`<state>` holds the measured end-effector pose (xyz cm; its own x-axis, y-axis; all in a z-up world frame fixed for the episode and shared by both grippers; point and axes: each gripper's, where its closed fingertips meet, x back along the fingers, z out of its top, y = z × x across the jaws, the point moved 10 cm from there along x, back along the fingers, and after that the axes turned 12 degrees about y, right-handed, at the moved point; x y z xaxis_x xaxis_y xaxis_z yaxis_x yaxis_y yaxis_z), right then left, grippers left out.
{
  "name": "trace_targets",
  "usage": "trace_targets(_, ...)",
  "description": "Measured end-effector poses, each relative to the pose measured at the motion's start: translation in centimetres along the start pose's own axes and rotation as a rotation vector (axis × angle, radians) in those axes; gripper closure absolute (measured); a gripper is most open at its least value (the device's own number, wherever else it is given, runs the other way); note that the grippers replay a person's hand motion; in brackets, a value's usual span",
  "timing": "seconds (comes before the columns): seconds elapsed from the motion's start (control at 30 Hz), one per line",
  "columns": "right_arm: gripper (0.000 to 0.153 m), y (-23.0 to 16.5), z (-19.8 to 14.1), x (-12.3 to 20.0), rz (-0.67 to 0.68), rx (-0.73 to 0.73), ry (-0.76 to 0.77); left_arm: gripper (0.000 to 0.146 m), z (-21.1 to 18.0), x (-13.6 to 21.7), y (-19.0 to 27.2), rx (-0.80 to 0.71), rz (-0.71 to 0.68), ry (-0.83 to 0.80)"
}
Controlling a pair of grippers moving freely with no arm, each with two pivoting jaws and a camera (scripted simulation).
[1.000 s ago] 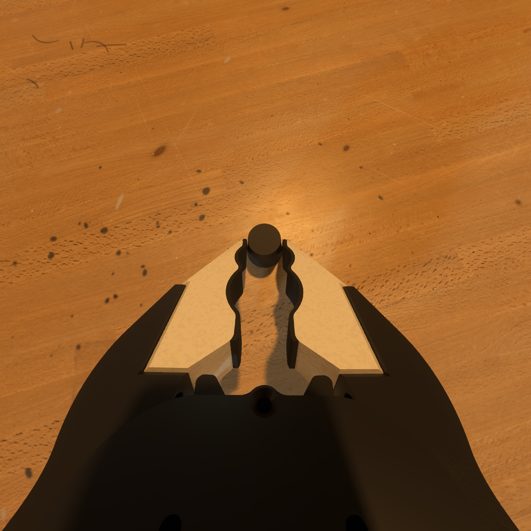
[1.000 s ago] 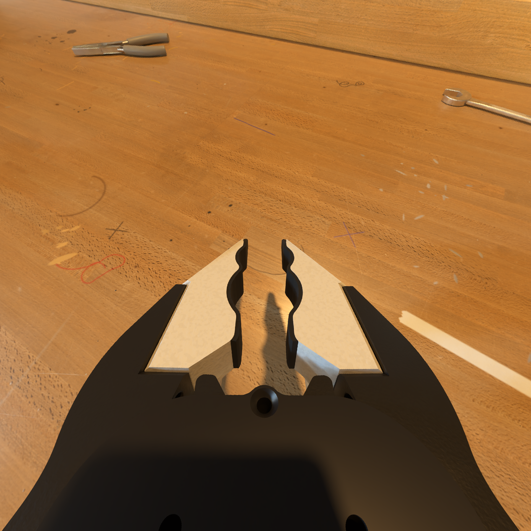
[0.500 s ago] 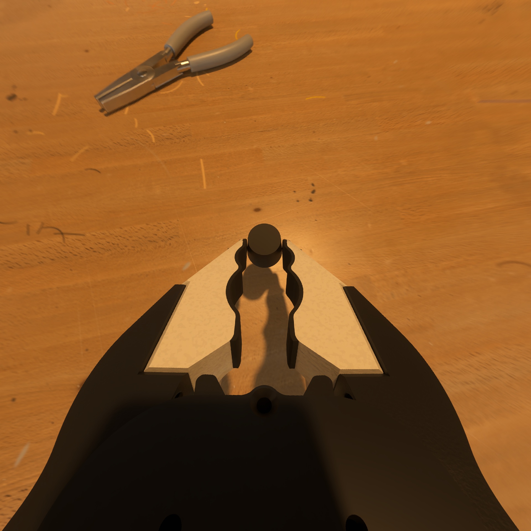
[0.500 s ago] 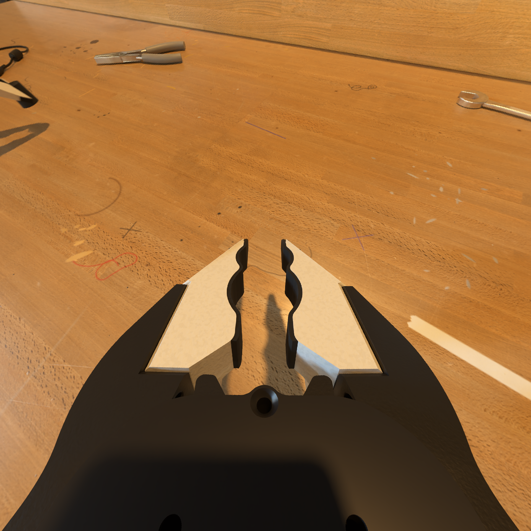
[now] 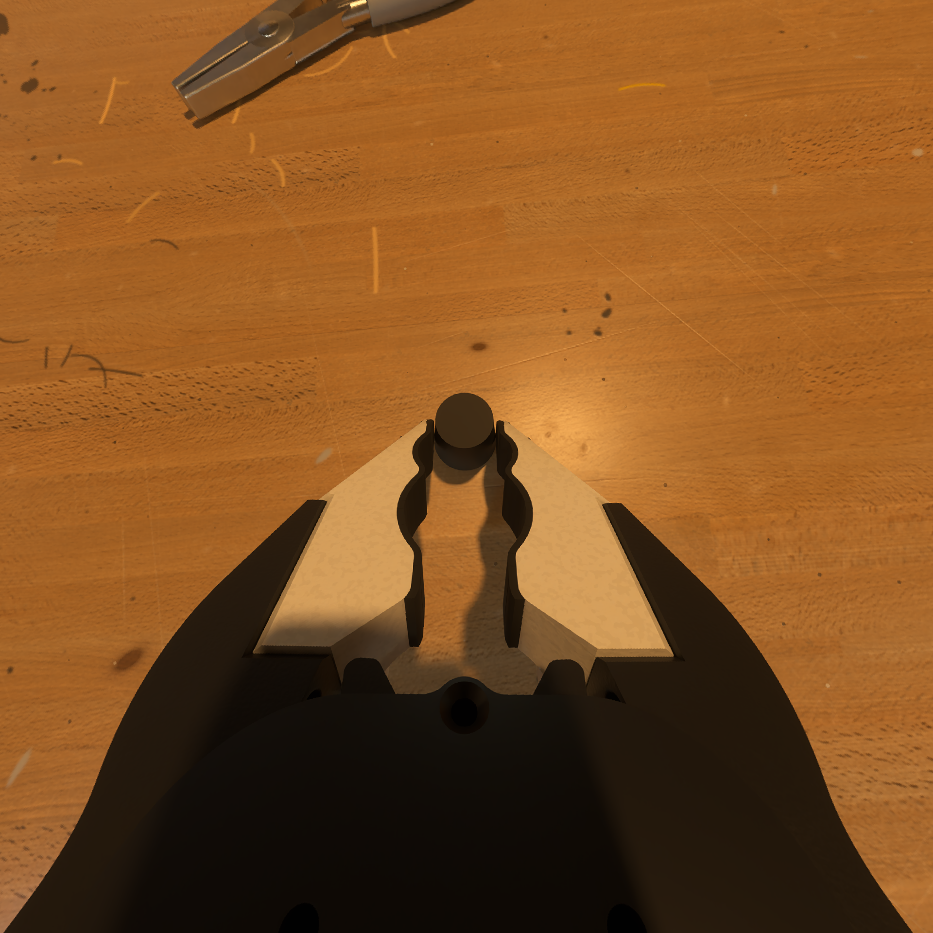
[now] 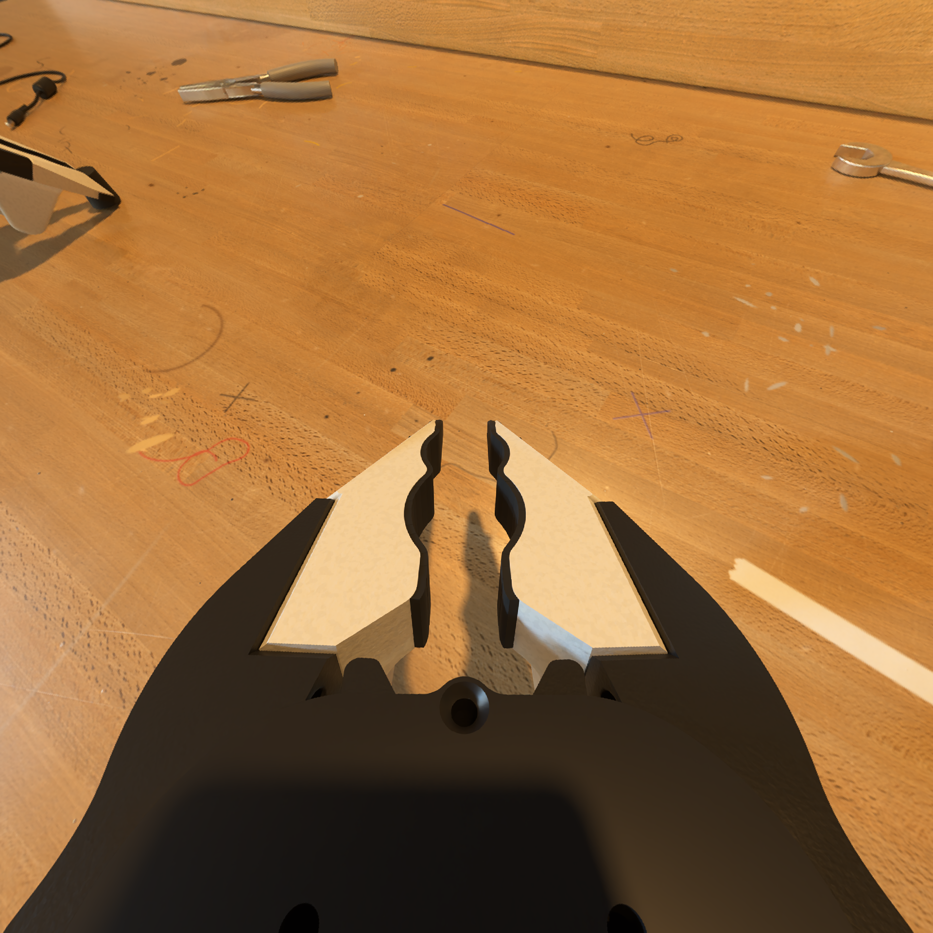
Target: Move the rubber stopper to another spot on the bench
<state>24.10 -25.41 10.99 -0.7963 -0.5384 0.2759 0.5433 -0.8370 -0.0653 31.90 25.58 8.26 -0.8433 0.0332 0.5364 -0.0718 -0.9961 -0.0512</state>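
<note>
The rubber stopper [image 5: 463,421] is a small dark round plug. My left gripper [image 5: 464,428] is shut on it, pinching it at the very fingertips. It hangs low over the wooden bench [image 5: 707,252]; I cannot tell whether it touches the wood. My left gripper also shows at the far left of the right wrist view [image 6: 103,194], low over the bench with its shadow close beneath. My right gripper [image 6: 464,426] is empty, with its jaws a little apart, above bare bench.
Grey-handled pliers [image 5: 262,55] lie ahead and to the left of the stopper; they also show in the right wrist view [image 6: 257,86]. A black cable [image 6: 38,93] lies far left. A metal wrench [image 6: 863,164] lies far right. A pale strip [image 6: 833,631] marks the bench at right. A wooden back board [image 6: 656,45] runs behind.
My left gripper has carried the stopper forward toward the pliers, which now lie closer and larger. It has come into the right wrist view at the left. My right gripper's jaws are unchanged.
</note>
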Motion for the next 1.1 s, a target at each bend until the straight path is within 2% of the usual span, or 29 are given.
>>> trace_targets(0.2, 0.135, 0.1, 0.0, 0.0, -0.002, -0.006, -0.004, 0.122, 0.6, 0.4, 0.4, 0.019, -0.016, 0.076)
trace_targets(1.1, 0.135, -0.7, -0.3, -0.5, 0.016, 0.069, -0.051, 0.122, -0.2, -0.2, 0.4, 0.057, 0.003, 0.039)
